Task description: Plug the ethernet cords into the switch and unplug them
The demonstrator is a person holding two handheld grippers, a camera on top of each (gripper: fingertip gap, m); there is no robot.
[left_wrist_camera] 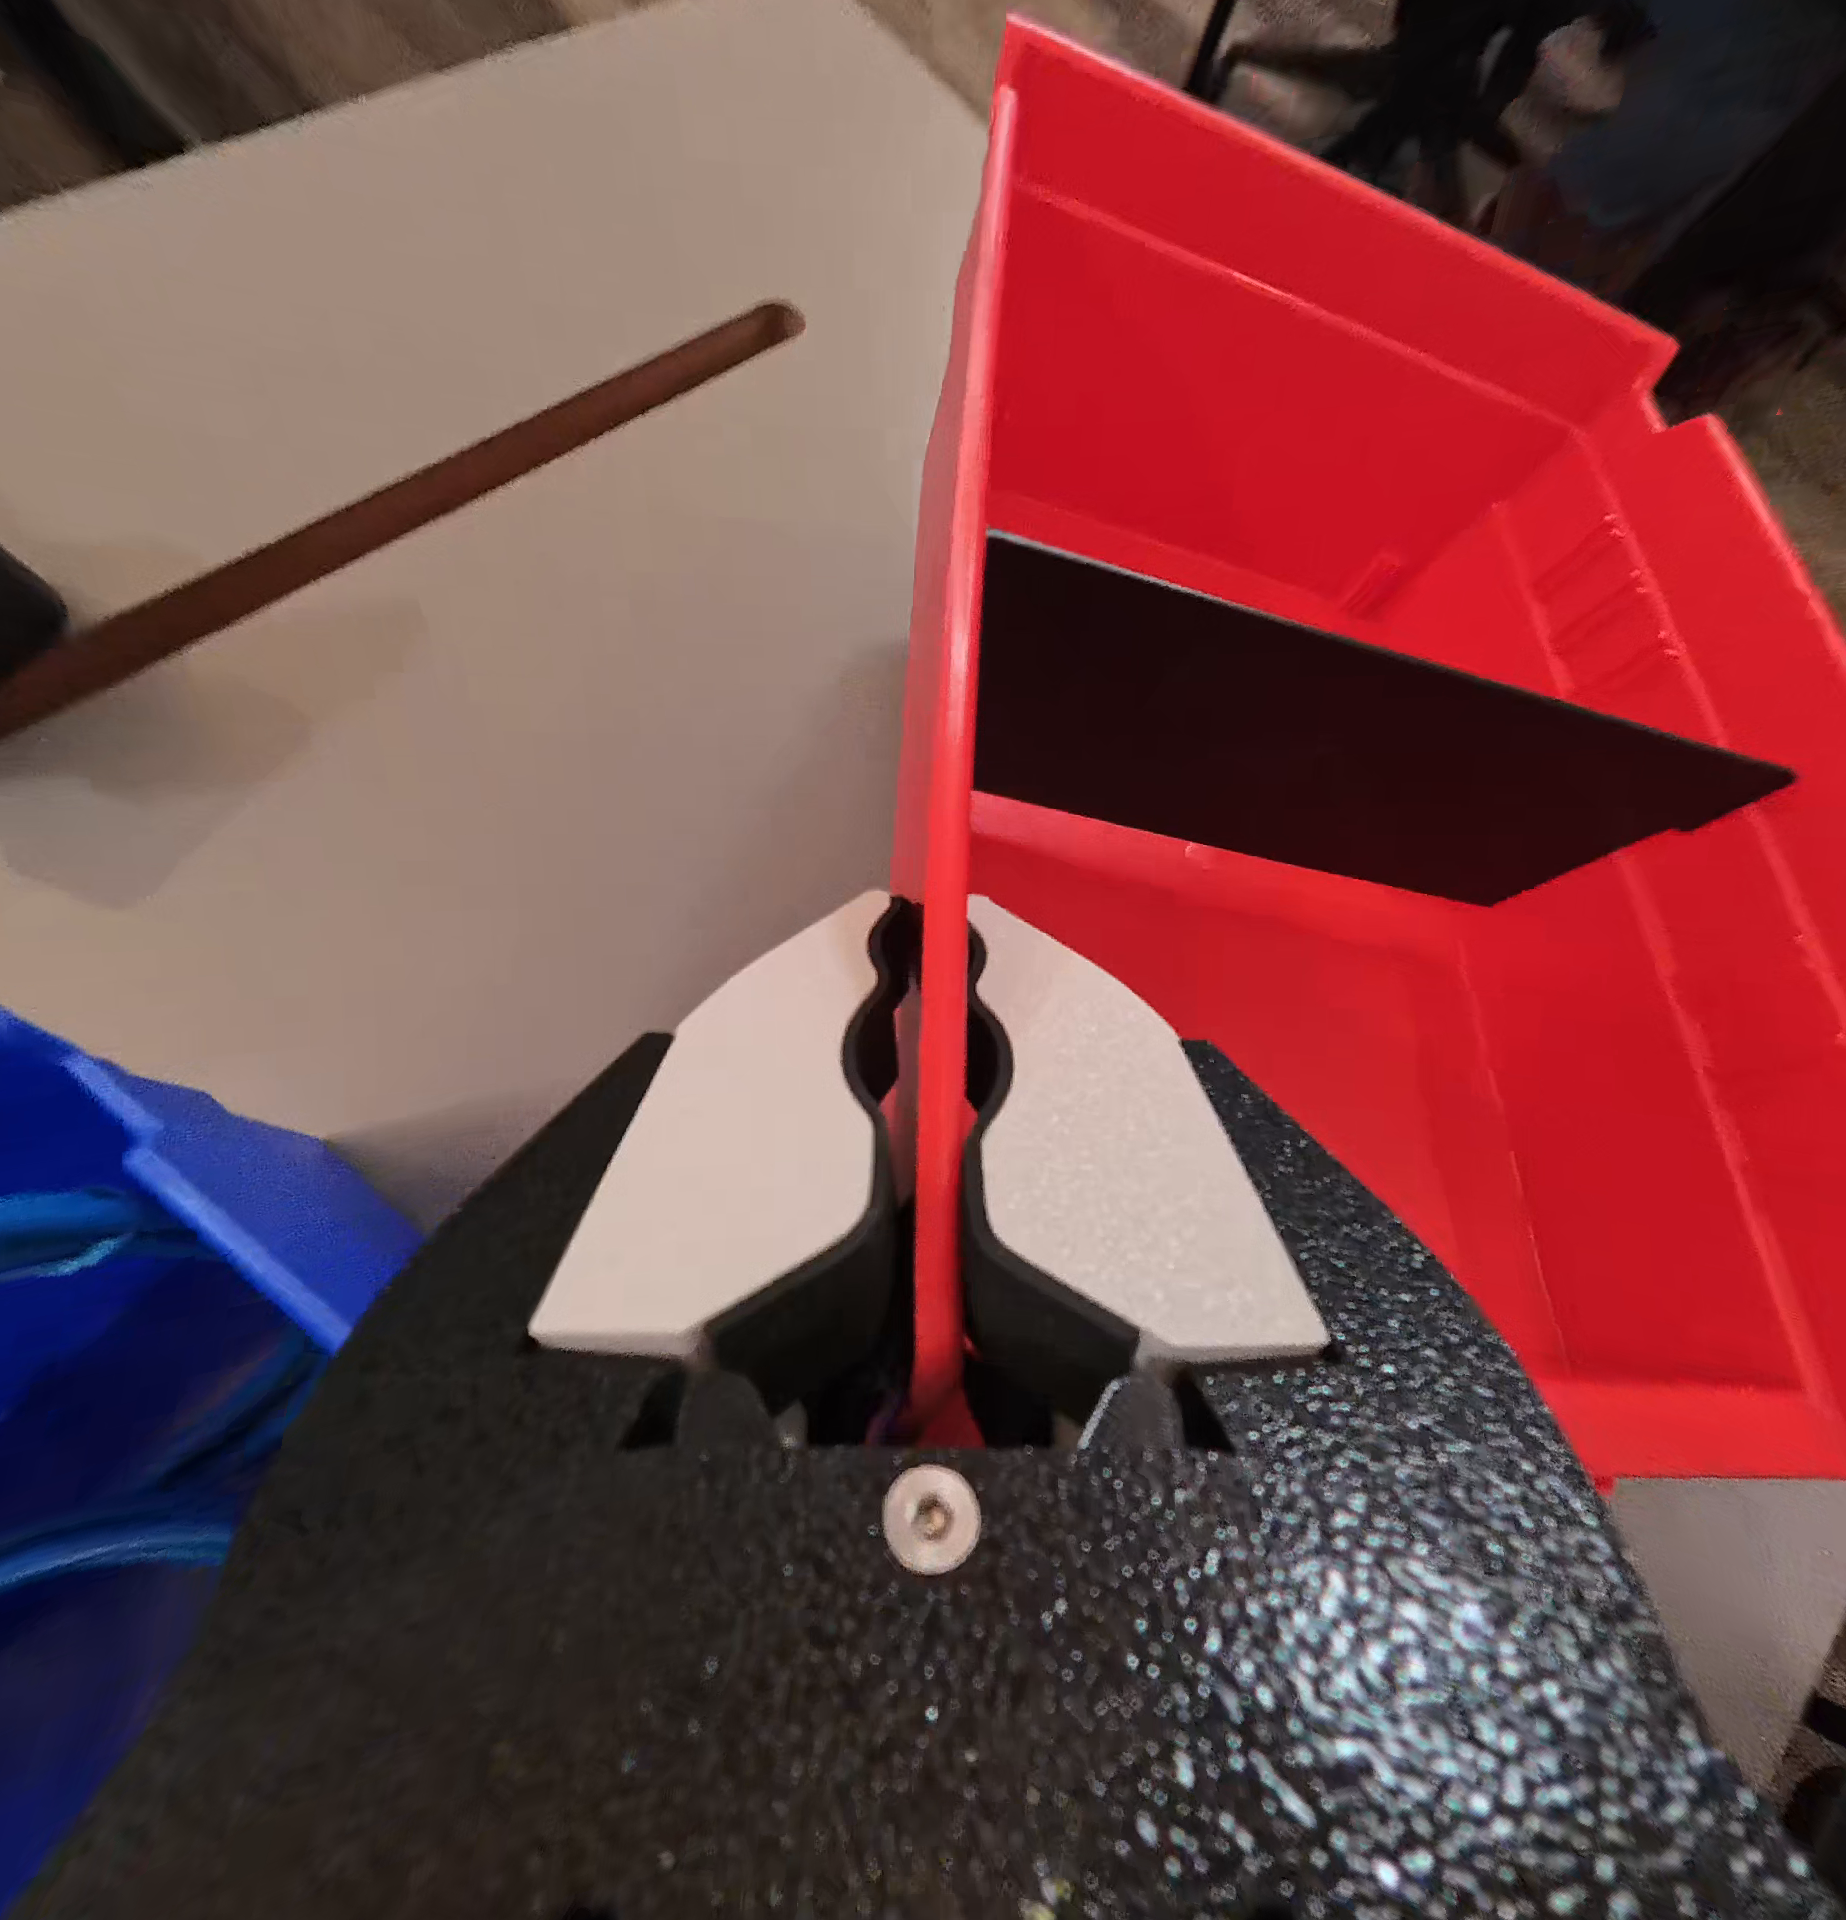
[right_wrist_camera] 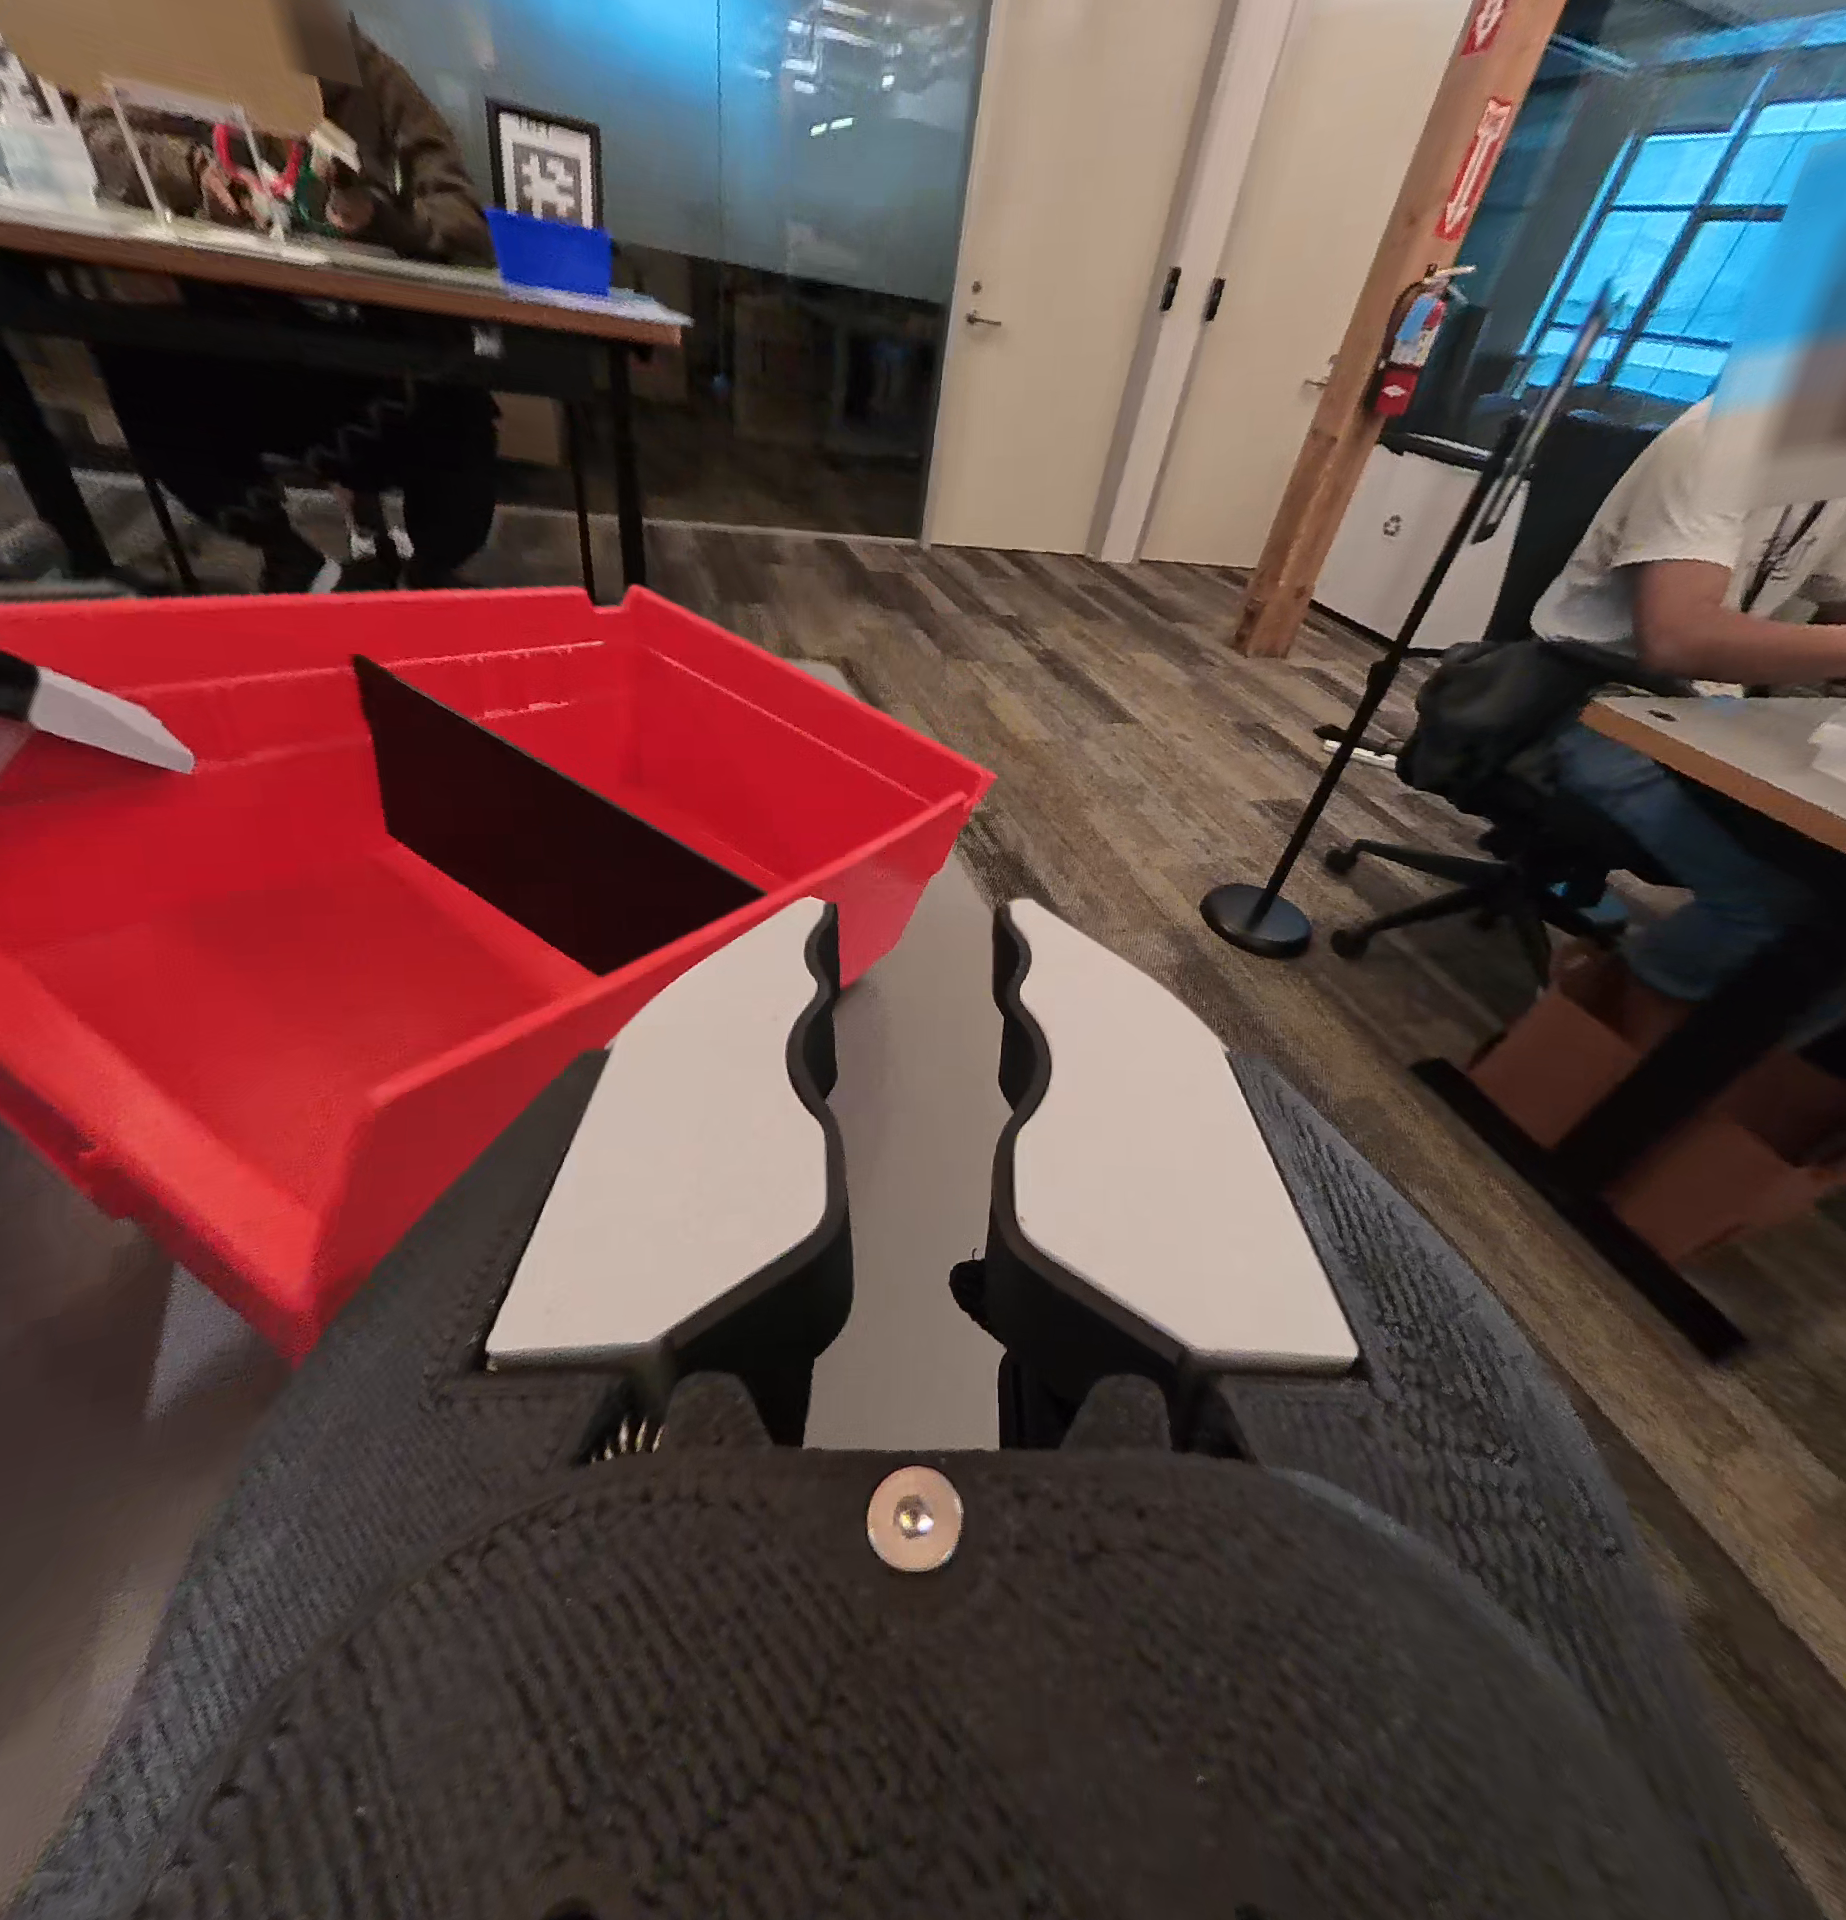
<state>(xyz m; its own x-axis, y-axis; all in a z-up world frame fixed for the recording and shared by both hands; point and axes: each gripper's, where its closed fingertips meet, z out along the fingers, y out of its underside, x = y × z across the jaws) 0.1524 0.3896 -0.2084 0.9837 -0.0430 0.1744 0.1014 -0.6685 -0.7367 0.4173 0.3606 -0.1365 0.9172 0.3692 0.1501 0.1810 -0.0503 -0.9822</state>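
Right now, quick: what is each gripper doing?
Left gripper: shut on the side wall of the red bin.
Right gripper: open, holding nothing, beside the red bin.

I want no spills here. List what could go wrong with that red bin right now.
1. The left gripper pinches only one thin side wall of the red bin, so the bin could twist or slip.
2. The black divider sits slanted and may drop out if the bin tips.
3. The right gripper is open and holds nothing, so it gives the bin no support.

Smooth red plastic bin [left_wrist_camera: 1314, 499] with matt black divider [left_wrist_camera: 1314, 717]; left hand-held gripper [left_wrist_camera: 934, 935] is rough, speckled black plastic.
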